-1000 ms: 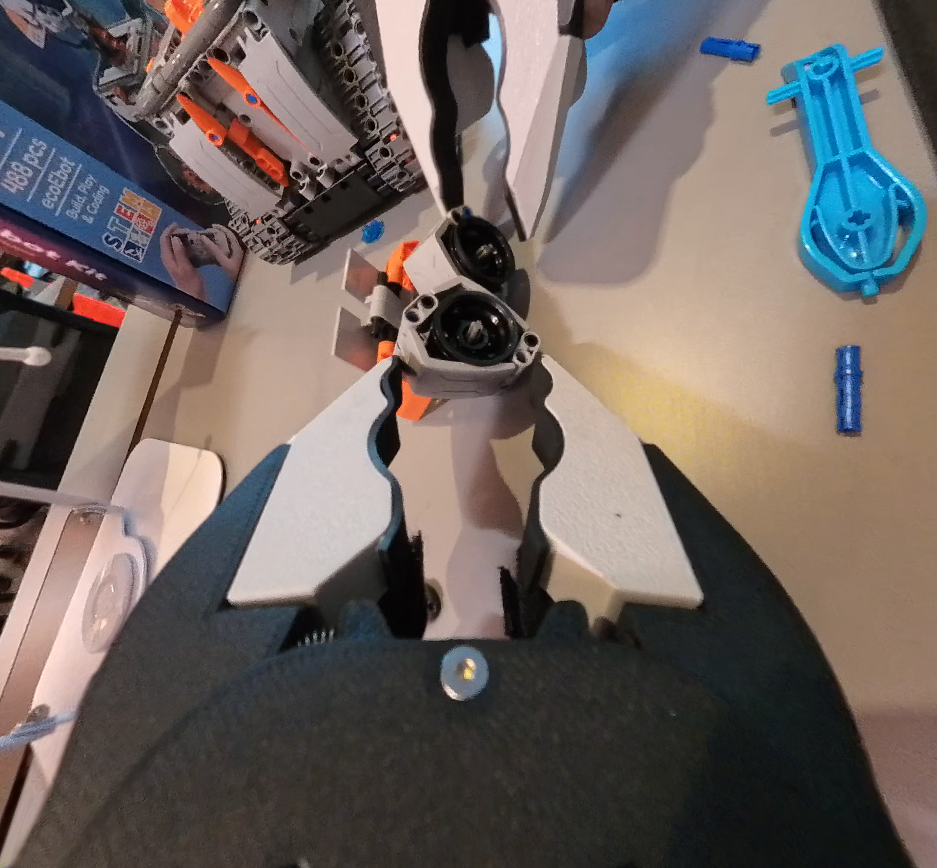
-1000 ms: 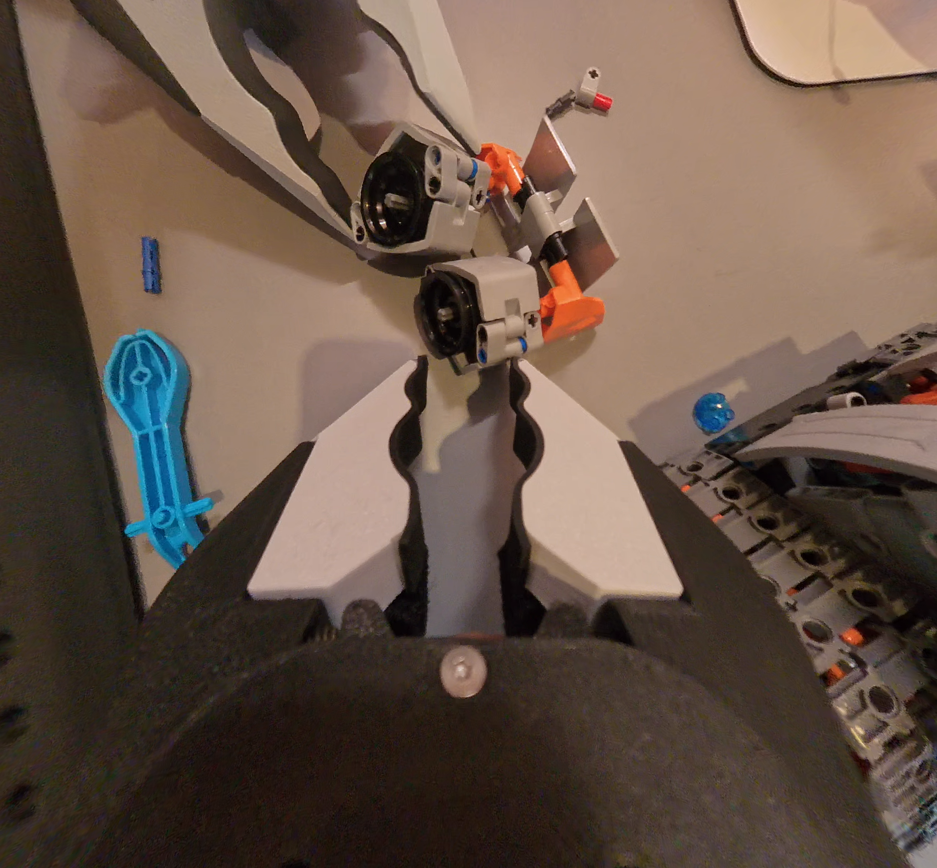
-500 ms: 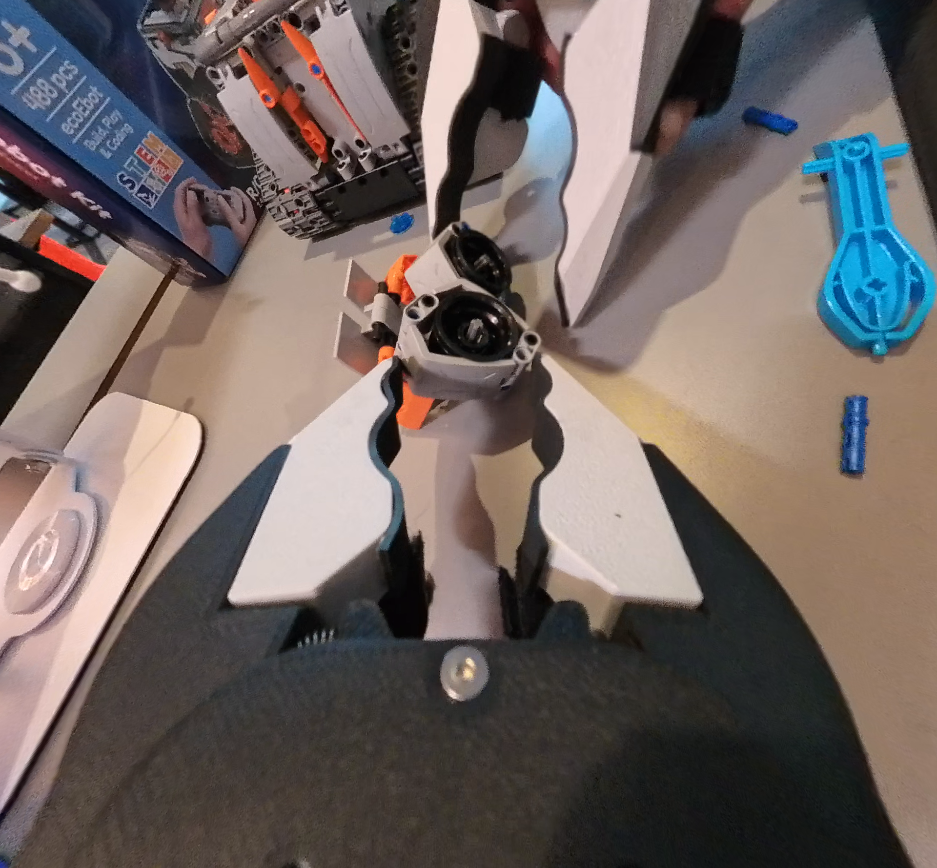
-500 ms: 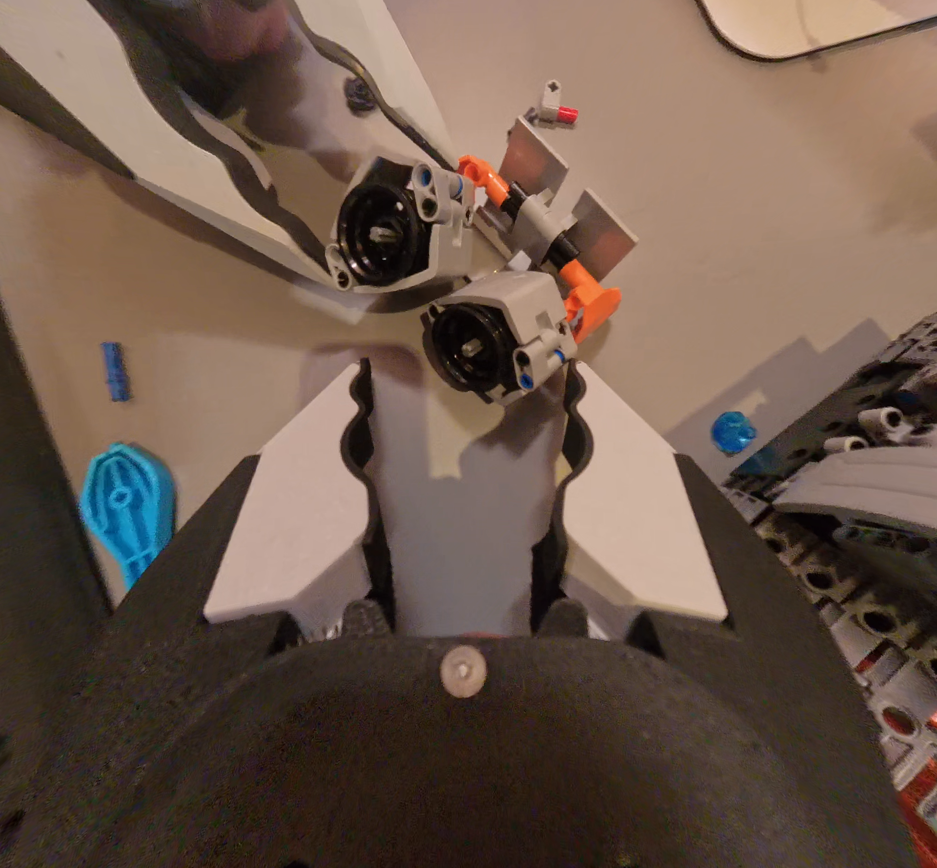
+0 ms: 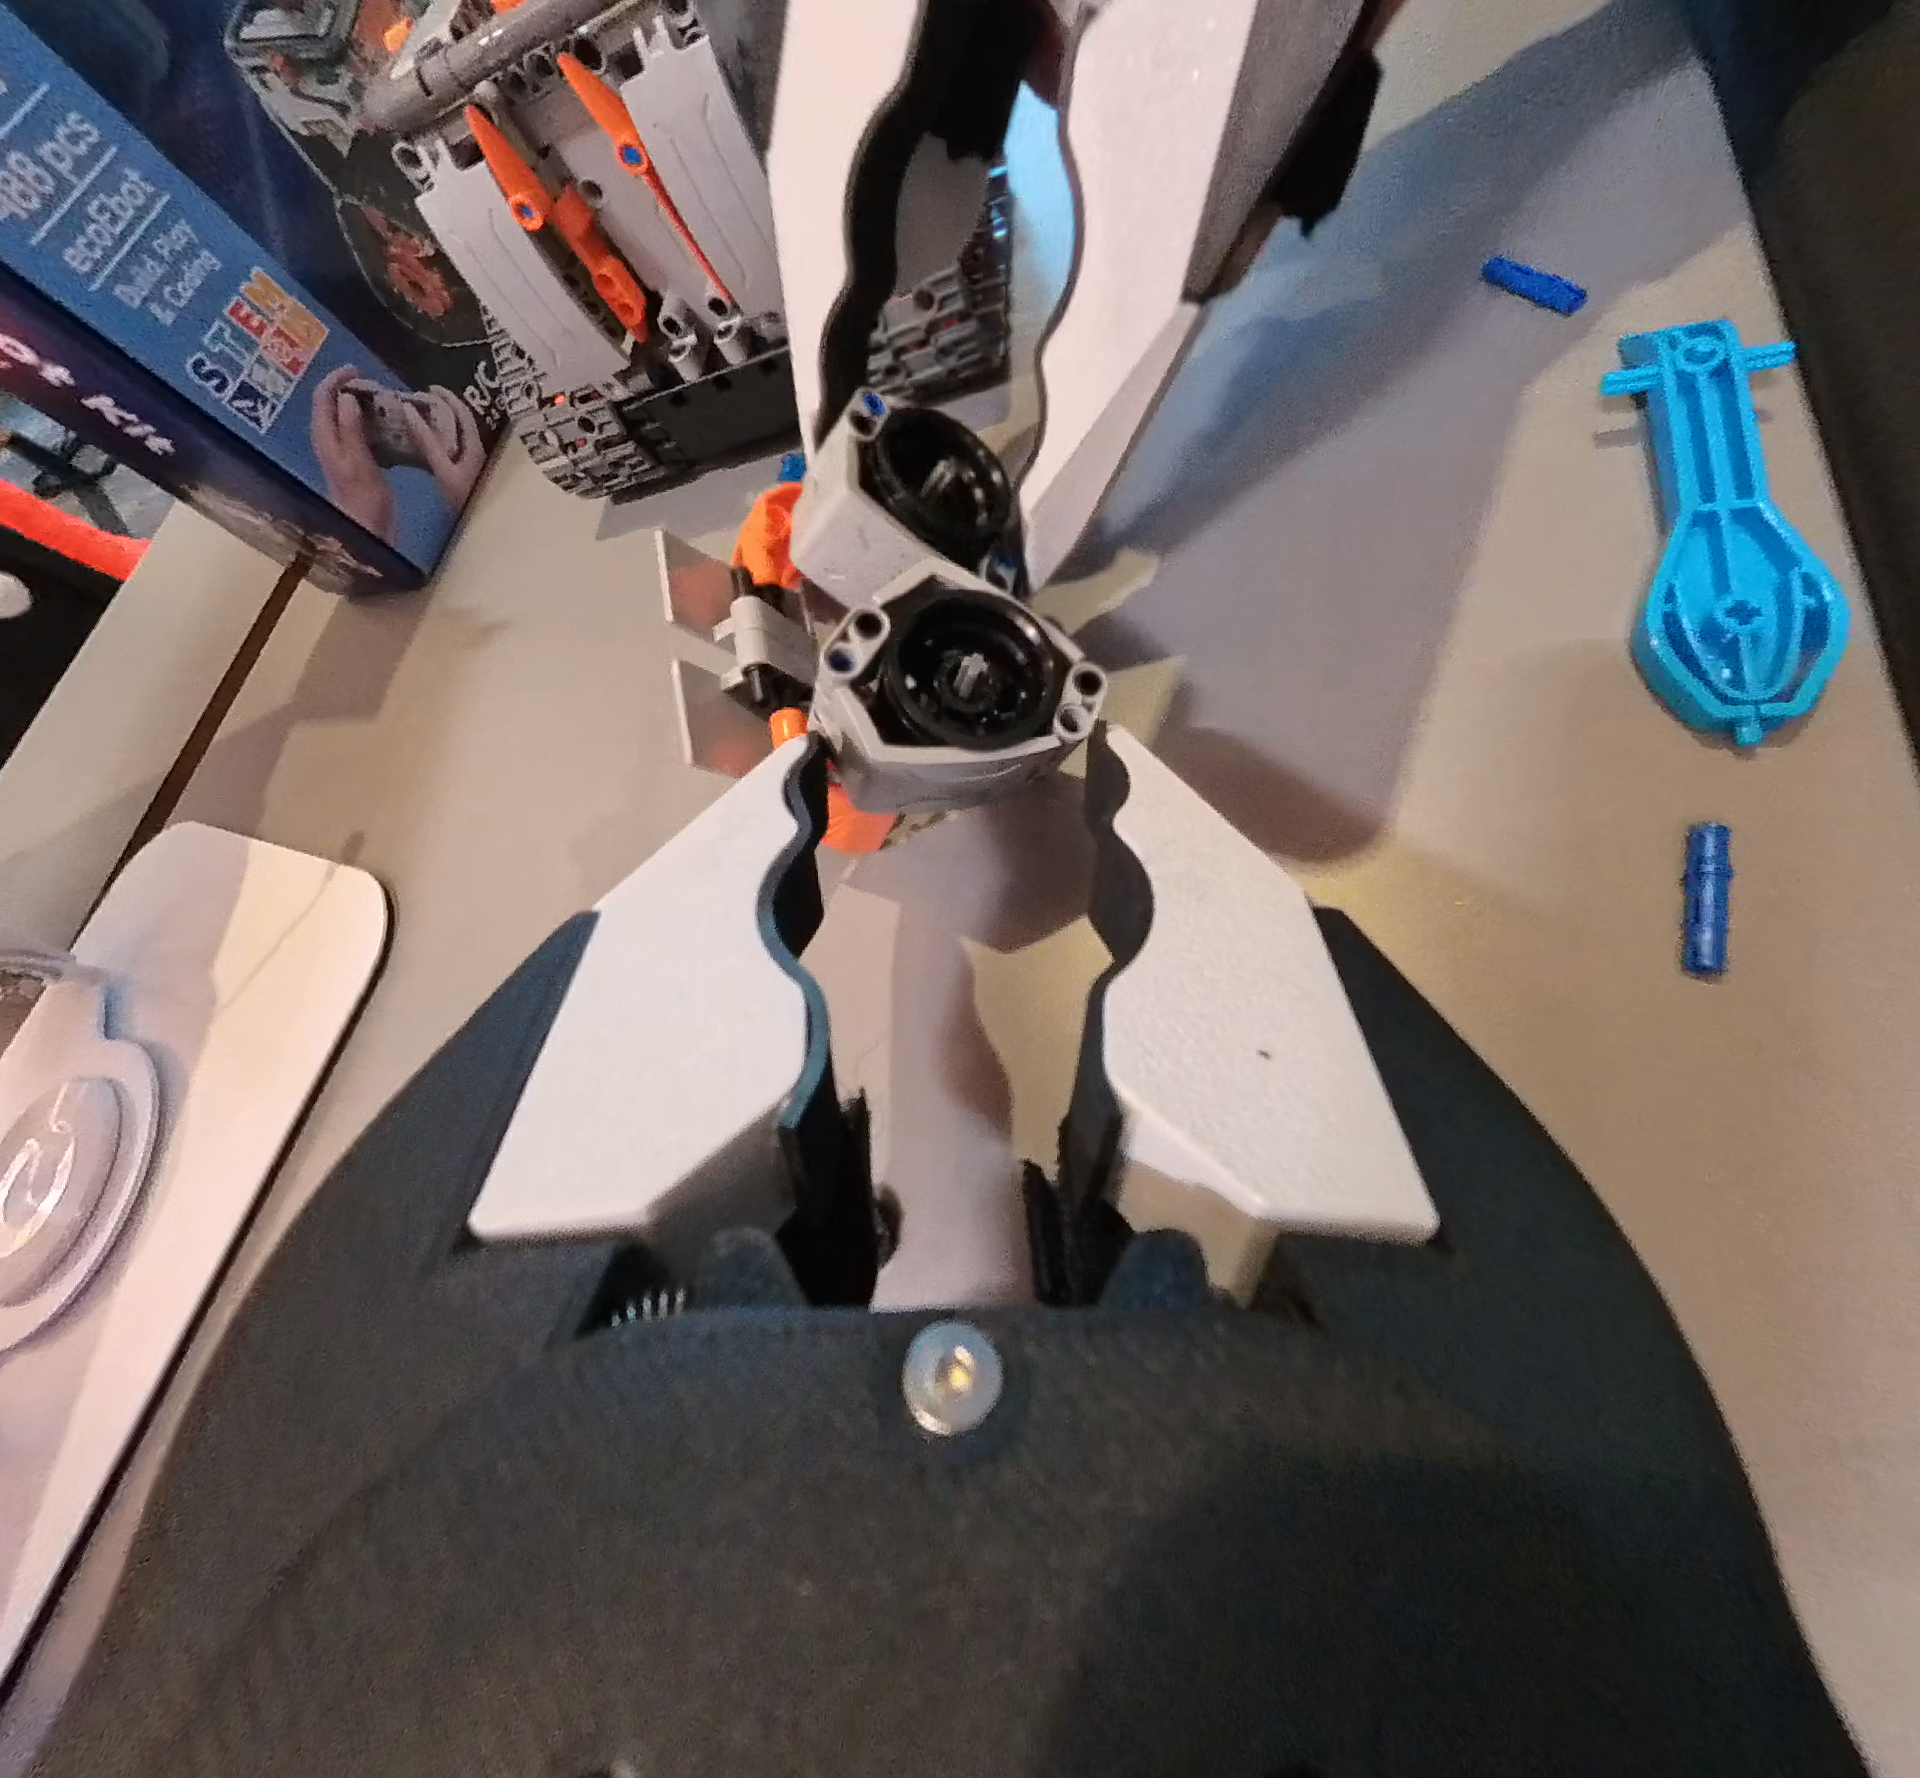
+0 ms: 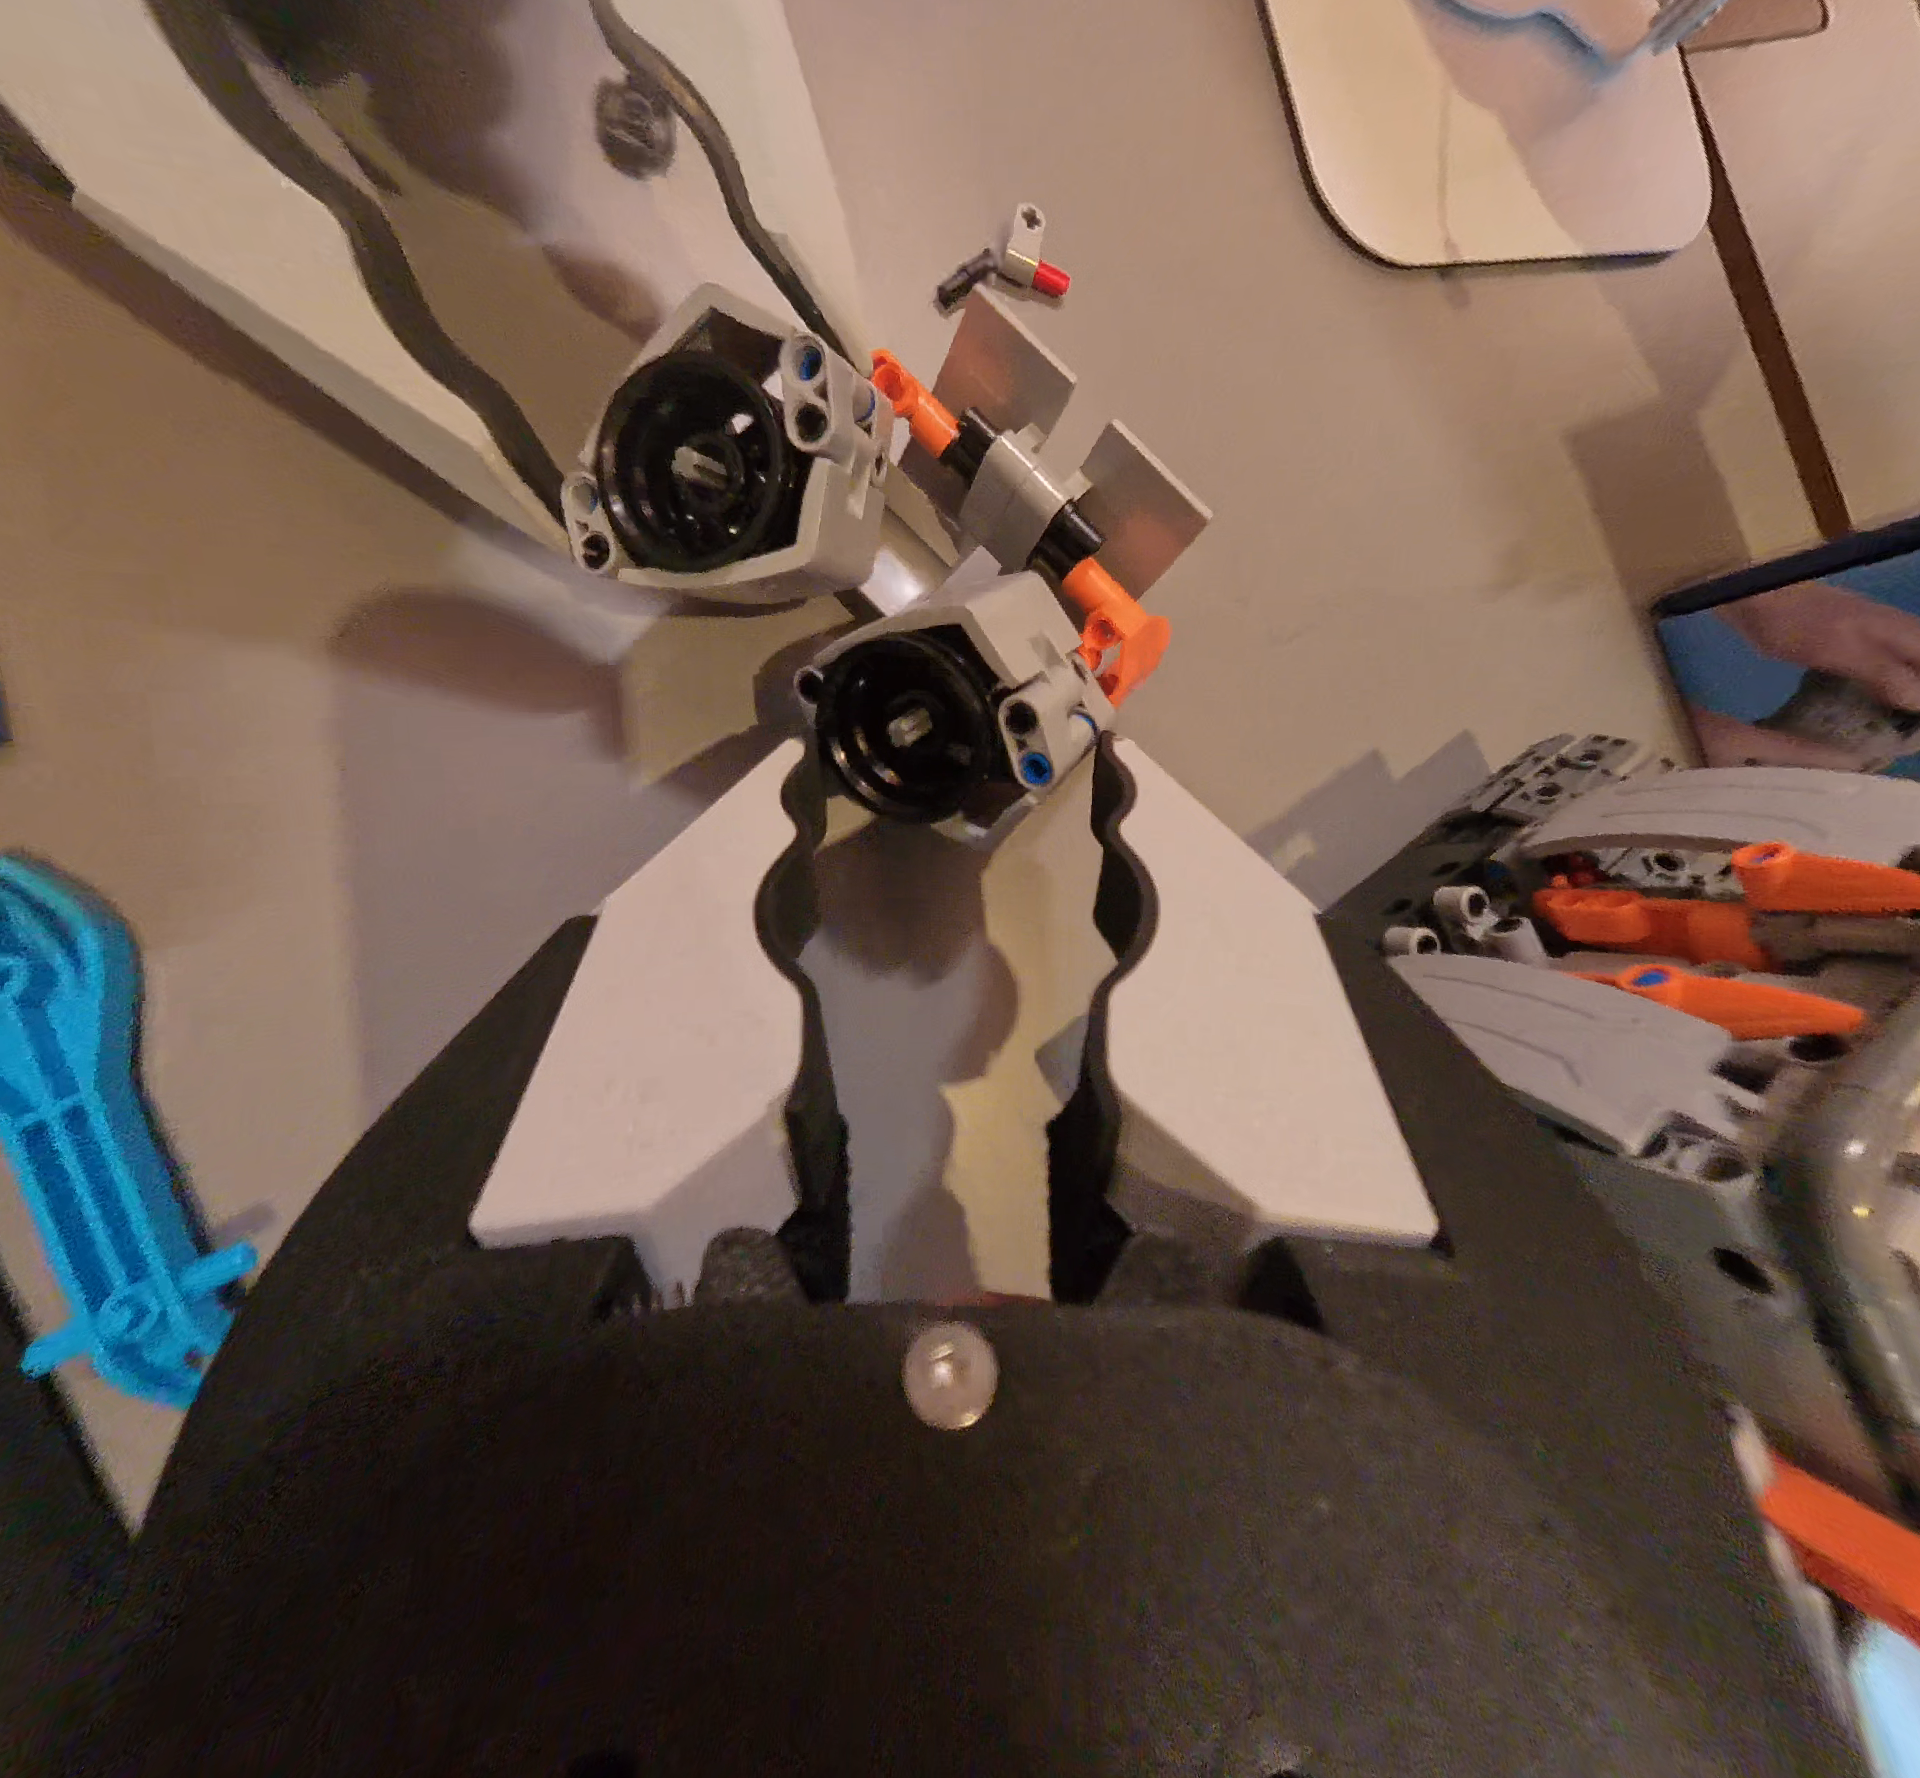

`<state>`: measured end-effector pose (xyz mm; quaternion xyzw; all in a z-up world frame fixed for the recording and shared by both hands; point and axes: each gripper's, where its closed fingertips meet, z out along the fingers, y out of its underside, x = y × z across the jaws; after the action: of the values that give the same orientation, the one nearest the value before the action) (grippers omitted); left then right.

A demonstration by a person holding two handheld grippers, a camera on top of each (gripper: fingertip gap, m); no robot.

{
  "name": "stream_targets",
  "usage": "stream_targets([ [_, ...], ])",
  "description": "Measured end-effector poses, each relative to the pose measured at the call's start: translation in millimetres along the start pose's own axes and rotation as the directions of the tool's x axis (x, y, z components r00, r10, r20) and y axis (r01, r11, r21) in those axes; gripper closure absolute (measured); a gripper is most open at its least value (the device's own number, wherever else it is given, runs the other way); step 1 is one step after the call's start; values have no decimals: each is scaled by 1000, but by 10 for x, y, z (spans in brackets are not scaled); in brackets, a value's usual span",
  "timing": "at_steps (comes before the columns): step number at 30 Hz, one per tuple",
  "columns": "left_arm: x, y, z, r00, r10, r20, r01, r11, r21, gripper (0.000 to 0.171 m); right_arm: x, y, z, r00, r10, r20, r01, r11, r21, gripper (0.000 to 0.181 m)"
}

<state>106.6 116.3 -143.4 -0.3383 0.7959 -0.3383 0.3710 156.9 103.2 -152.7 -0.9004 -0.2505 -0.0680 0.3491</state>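
The left gripper (image 5: 951, 757) has its fingers clamped on the near grey motor block (image 5: 956, 689) of a small brick assembly (image 6: 1023, 492). Opposite it, the right gripper (image 6: 945, 762) has its fingers clamped on the other motor block (image 6: 940, 720). The two blocks sit just beside each other, joined by an orange and grey axle carrying two flat grey plates, all close above the beige table (image 5: 1455, 1053).

On the table near the left gripper lie a dark blue pin (image 5: 1706, 900), a light blue plastic tool (image 5: 1730, 585), and, farther off, a second blue pin (image 5: 1534, 284). A white pad (image 5: 229, 1001) lies at the other side. A small grey and red piece (image 6: 1023, 263) lies beyond the plates. Behind stand a grey and orange tracked brick vehicle (image 5: 592, 201) and a blue printed box (image 5: 187, 294).
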Motion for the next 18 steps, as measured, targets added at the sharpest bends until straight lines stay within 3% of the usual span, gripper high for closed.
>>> stream_targets([
  [4,64,-27,2,1000,11,-27,-11,1000,15,125,-34,24,-161,988,-153,29,153,988,-25,136],
  [7,84,-31,18,999,31,-37,-31,999,18,124,-40,94,-218,963,-267,37,269,960,-79,151],
  [10,88,-37,26,999,35,-41,-34,999,24,124,-26,119,-217,959,-281,46,284,955,-91,151],
  [14,75,-42,28,999,35,-32,-34,999,29,125,20,137,-200,979,-202,24,203,977,-63,150],
  [18,26,-46,29,1000,7,-8,-7,999,41,125,63,108,-209,999,26,22,-26,1000,12,135],
])
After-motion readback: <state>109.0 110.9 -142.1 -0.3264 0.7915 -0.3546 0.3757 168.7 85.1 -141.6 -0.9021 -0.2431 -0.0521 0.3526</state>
